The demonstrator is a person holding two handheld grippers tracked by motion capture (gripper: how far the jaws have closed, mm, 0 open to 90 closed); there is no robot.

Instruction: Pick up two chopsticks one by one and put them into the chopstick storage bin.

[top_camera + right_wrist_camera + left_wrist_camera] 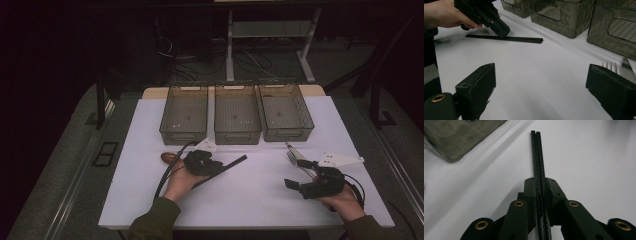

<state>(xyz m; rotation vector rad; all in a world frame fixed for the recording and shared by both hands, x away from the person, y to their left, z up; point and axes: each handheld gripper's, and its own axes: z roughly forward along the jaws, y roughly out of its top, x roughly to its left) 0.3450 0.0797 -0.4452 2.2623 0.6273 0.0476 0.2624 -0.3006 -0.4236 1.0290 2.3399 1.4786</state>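
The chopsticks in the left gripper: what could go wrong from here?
The left gripper is shut on the chopsticks near one end, so the long free end may tilt or twist when lifted. The bins stand close ahead; that swinging end could hit a wall. The pair might also slip apart.

left gripper (539, 195) fingers clamp black chopsticks (538, 155) | white table (589, 162) | bin (456, 135) upper-left

The left hand (181, 181) is reaching in from the near edge, holding the left gripper (239, 161) with its jaws pressed together, pointing right. The right hand (345, 200) is holding the right gripper (291, 184) near-right, jaws spread wide.
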